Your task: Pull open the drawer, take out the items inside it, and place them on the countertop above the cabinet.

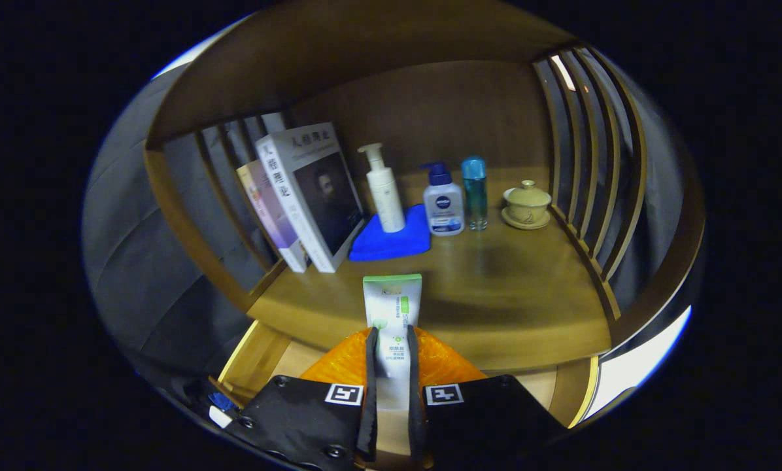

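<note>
My gripper (391,340) is shut on a white tube with a green end (391,307), both fingers pressing its sides. The tube points forward, its green end reaching over the front edge of the wooden countertop (509,288). Below and behind the fingers, the pulled-out drawer (260,360) shows pale wood sides. An orange item (443,363) lies just under the fingers, partly hidden by them.
On the countertop beyond the tube: two leaning books (306,196), a white pump bottle (384,190) on a blue cloth (384,242), a blue-capped white bottle (443,203), a teal bottle (475,193) and a lidded cup on a saucer (527,204). Slatted wooden rails (587,150) close both sides.
</note>
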Demonstrator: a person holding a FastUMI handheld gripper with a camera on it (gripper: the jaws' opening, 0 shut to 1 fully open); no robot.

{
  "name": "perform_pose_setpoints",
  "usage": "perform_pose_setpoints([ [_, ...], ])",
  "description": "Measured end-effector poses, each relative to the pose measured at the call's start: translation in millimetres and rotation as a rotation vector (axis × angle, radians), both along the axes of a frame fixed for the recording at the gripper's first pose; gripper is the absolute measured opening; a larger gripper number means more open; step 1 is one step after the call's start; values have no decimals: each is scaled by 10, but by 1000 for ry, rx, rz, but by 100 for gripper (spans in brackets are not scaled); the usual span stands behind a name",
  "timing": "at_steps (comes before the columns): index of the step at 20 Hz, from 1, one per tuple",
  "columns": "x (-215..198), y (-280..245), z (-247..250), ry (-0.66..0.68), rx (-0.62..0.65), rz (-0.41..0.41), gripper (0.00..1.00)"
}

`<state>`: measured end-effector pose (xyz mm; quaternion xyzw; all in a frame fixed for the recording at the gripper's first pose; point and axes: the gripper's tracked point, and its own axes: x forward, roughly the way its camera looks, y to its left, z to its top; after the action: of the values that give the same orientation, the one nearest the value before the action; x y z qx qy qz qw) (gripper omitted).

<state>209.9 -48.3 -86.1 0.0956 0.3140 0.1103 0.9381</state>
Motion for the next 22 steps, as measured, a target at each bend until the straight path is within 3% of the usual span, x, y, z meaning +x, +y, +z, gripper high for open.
perform_pose_setpoints([
  [6,438,-115,-246,8,-16,-115,21],
  [12,649,-36,-488,62,13,-151,24],
  [16,729,90,-493,33,35,-155,40],
  [17,730,130,-519,23,41,-156,40],
  [18,705,140,-474,11,45,-156,46],
  [22,633,81,-469,-57,-3,-171,100],
])
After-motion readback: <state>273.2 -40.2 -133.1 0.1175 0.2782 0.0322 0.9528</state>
